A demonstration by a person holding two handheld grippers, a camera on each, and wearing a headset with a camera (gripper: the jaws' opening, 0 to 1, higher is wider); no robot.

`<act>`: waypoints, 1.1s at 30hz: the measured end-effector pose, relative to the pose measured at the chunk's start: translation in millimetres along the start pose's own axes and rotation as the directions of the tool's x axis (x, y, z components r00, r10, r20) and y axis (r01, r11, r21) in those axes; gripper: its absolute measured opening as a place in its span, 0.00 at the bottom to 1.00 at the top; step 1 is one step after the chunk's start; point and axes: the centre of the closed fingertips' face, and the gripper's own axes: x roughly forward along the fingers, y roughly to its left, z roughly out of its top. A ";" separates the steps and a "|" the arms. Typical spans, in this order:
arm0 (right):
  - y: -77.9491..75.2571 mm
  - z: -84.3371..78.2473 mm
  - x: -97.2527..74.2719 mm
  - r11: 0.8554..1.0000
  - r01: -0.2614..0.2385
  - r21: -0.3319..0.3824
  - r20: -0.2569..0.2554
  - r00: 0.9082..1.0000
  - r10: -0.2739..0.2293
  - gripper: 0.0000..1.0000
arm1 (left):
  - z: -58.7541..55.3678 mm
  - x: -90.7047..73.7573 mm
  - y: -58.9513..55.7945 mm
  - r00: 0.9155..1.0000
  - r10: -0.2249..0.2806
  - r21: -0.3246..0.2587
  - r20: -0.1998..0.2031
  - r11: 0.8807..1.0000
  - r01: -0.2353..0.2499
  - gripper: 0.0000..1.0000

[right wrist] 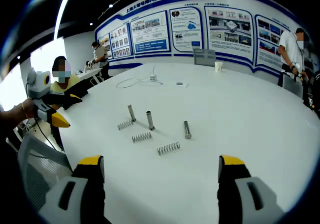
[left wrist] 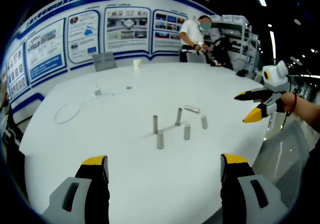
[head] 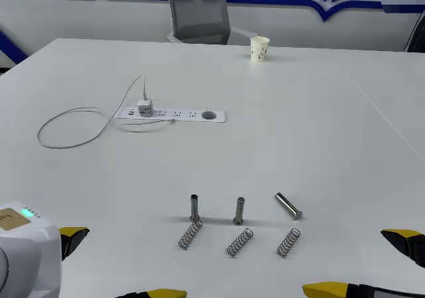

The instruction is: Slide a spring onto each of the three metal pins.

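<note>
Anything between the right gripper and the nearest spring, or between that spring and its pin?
Nothing visible. Bare table lies between the open right gripper and the nearest spring; the pin lies on its side just beyond it, with nothing between.

White desk [head: 319, 132]. Near the front edge, a row of 3 metal pins: left pin [head: 194, 207] and mid pin [head: 239, 211] upright, right pin [head: 288, 206] lying on its side. Just in front of each, a spring flat on the desk, angled: left spring [head: 190, 234], mid spring [head: 240, 242], right spring [head: 288, 241]. All 3 off the pins; left spring's top end sits right by its pin's base.

Left tool [head: 123, 265] at btm-left, right tool [head: 345, 261] at btm-right, both w/ yellow-tipped jaws spread wide, apart from the pins.

Further back: power strip [head: 176, 115] w/ white charger [head: 145, 105] plugged in, thin cable [head: 66, 129] looping left. Paper cup [head: 259, 48] near far edge, grey chair [head: 197, 9] behind.
</note>
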 end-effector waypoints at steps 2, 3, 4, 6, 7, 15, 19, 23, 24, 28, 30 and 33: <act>0.2 0.8 -0.3 1.000 0.000 0.003 0.004 1.000 0.000 0.95 | 0.3 -0.7 0.0 1.000 0.002 0.000 0.003 1.000 -0.002 0.95; -0.2 1.3 -0.5 1.000 0.003 0.004 0.007 1.000 -0.003 0.95 | 0.5 -0.9 0.3 1.000 0.003 -0.002 0.005 1.000 -0.003 0.94; -0.4 1.8 -0.7 1.000 0.004 0.003 0.009 1.000 -0.004 0.95 | 0.9 -1.0 0.8 1.000 0.005 -0.004 0.006 1.000 -0.005 0.94; -0.7 1.6 -0.8 1.000 0.006 0.005 0.008 1.000 -0.007 0.94 | 1.3 -1.4 1.1 1.000 0.007 -0.006 0.009 1.000 -0.007 0.94; -0.9 1.1 -0.8 1.000 0.007 0.005 0.005 1.000 -0.007 0.94 | 1.5 -1.6 1.1 1.000 0.007 -0.006 0.009 1.000 -0.007 0.94; 0.0 0.4 -0.9 1.000 0.005 0.015 0.005 1.000 -0.005 0.93 | -0.1 -2.3 -1.8 1.000 0.006 -0.006 -0.003 1.000 -0.006 0.94; 0.4 0.8 -0.9 1.000 0.003 0.005 0.002 1.000 -0.003 0.93 | 0.3 -2.7 -2.1 1.000 0.008 -0.006 -0.003 1.000 -0.008 0.94; 0.1 0.4 -0.8 1.000 0.004 0.006 0.000 1.000 -0.004 0.93 | 1.1 -2.8 -2.2 1.000 0.008 -0.006 -0.001 1.000 -0.008 0.93; 0.2 0.2 -0.9 1.000 0.004 0.005 -0.001 1.000 -0.004 0.93 | 1.4 -2.7 -2.3 1.000 0.008 -0.005 0.000 1.000 -0.008 0.93; 0.7 -0.5 -1.2 1.000 0.003 0.003 -0.004 1.000 -0.003 0.93 | 2.2 -2.3 -2.9 1.000 0.005 -0.003 0.000 1.000 -0.005 0.93; 0.9 -0.5 -1.1 1.000 0.003 0.007 -0.002 1.000 -0.003 0.92 | 2.7 -2.1 -3.3 1.000 0.006 0.000 0.001 1.000 -0.006 0.93; 1.5 -1.0 0.0 1.000 0.001 0.011 -0.004 1.000 -0.001 0.90 | 3.3 -1.6 -3.9 1.000 0.002 0.003 0.002 1.000 -0.002 0.93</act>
